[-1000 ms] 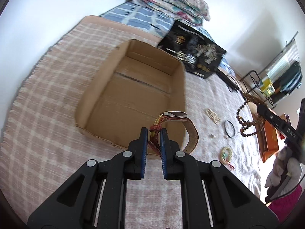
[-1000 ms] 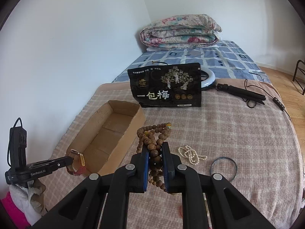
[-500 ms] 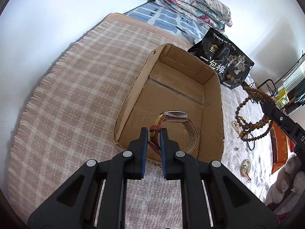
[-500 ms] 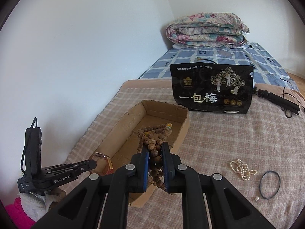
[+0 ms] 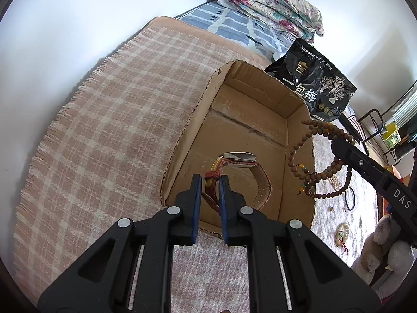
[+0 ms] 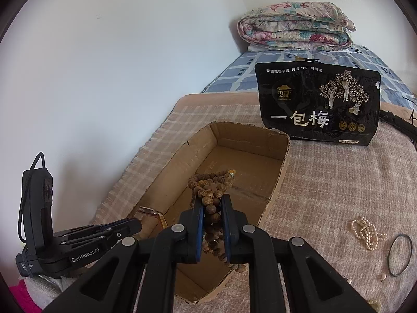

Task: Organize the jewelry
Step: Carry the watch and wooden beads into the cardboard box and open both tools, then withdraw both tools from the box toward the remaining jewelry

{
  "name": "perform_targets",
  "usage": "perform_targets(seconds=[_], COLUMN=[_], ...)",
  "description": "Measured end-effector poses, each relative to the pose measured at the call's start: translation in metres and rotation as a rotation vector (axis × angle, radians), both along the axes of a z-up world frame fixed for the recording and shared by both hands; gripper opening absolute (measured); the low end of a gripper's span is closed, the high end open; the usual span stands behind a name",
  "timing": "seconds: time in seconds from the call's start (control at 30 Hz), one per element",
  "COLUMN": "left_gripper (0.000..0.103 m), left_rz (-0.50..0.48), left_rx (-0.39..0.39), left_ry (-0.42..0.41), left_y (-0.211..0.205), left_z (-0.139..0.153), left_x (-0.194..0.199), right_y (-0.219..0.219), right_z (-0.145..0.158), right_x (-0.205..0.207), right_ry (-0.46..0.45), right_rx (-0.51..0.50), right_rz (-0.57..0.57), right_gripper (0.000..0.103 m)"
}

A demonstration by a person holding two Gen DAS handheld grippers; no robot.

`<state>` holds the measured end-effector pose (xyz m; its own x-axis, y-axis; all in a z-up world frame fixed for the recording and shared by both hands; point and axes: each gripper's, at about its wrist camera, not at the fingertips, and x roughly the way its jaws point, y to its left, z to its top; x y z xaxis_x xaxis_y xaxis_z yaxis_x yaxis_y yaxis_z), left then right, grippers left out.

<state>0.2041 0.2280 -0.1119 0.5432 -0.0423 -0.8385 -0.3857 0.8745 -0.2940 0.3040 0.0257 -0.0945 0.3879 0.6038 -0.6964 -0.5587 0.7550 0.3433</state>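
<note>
Over the open cardboard box (image 5: 250,140) on the plaid blanket (image 5: 109,120), both grippers carry jewelry. Nearer the box's front end, the left gripper (image 5: 210,190) is clamped on the red woven strap of a wristwatch (image 5: 238,157), whose metal case sits straight ahead of the fingertips, the strap loop hanging down inside the box toward its floor. Whether the loop already touches the cardboard is hard to tell. Its long axis runs along the box, away from the gripper.

To the right, the right gripper (image 6: 211,214) is closed on a wooden bead mala (image 6: 211,190), with strands bunched above the fingertips and more dangling below them, over the box's middle near its right wall. The coming move likely turns on that drop: the beads hang directly above bare cardboard, beyond the watch, so lowering and releasing should land them clear of it.

Readable writing: "GenRobot.AI" on the left gripper's body in the right wrist view, "DAS" on the right gripper's arm in the left, and "一包梅" in large characters on the black snack pouch (image 6: 319,107) standing behind the box. A pearl strand (image 6: 366,232) and a black ring (image 6: 400,254) lie on the blanket, well apart from the box
</note>
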Motion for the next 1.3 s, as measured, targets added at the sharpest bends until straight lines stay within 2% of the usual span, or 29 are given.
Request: perform_targets(seconds=[0.03, 0.1, 0.13, 0.2, 0.5, 0.73, 0.97, 1.1, 1.2, 1.27, 1.3], left_gripper=[0.012, 0.017, 0.021, 0.025, 0.025, 0.025, 0.025, 0.025, 0.026, 0.034, 0.044], left_rz=[0.004, 0.017, 0.018, 0.023, 0.003, -0.017, -0.026, -0.052, -0.076, -0.094, -0.102], left_rx=[0.007, 0.007, 0.002, 0.009, 0.035, 0.055, 0.048, 0.056, 0.067, 0.074, 0.078], left_ry=[0.001, 0.004, 0.002, -0.005, -0.030, -0.045, -0.080, -0.110, -0.130, -0.142, -0.149], left_y=[0.001, 0.004, 0.005, 0.006, -0.002, -0.013, -0.028, -0.045, -0.062, -0.074, -0.081], left_z=[0.000, 0.001, 0.002, 0.004, 0.016, 0.023, 0.032, 0.039, 0.043, 0.045, 0.047], left_x=[0.000, 0.000, -0.001, -0.001, -0.003, -0.003, -0.005, -0.004, 0.000, 0.002, 0.004], right_y=[0.001, 0.000, -0.001, -0.003, -0.020, -0.040, -0.076, -0.103, -0.126, -0.144, -0.153], right_z=[-0.001, 0.000, 0.000, 0.001, 0.009, 0.022, 0.036, 0.047, 0.052, 0.055, 0.056], right_x=[0.000, 0.001, 0.000, 0.000, -0.002, -0.007, -0.011, -0.016, -0.021, -0.025, -0.027], right_ry=[0.001, -0.003, -0.006, -0.013, -0.036, -0.082, -0.127, -0.161, -0.188, -0.211, -0.225], right_rx=[-0.003, -0.015, -0.015, -0.021, -0.031, -0.051, -0.082, -0.105, -0.131, -0.157, -0.169], right_rz=[0.001, -0.011, -0.016, -0.030, -0.063, -0.092, -0.151, -0.182, -0.216, -0.248, -0.267], right_gripper=[0.015, 0.035, 0.038, 0.041, 0.047, 0.057, 0.075, 0.083, 0.093, 0.098, 0.100])
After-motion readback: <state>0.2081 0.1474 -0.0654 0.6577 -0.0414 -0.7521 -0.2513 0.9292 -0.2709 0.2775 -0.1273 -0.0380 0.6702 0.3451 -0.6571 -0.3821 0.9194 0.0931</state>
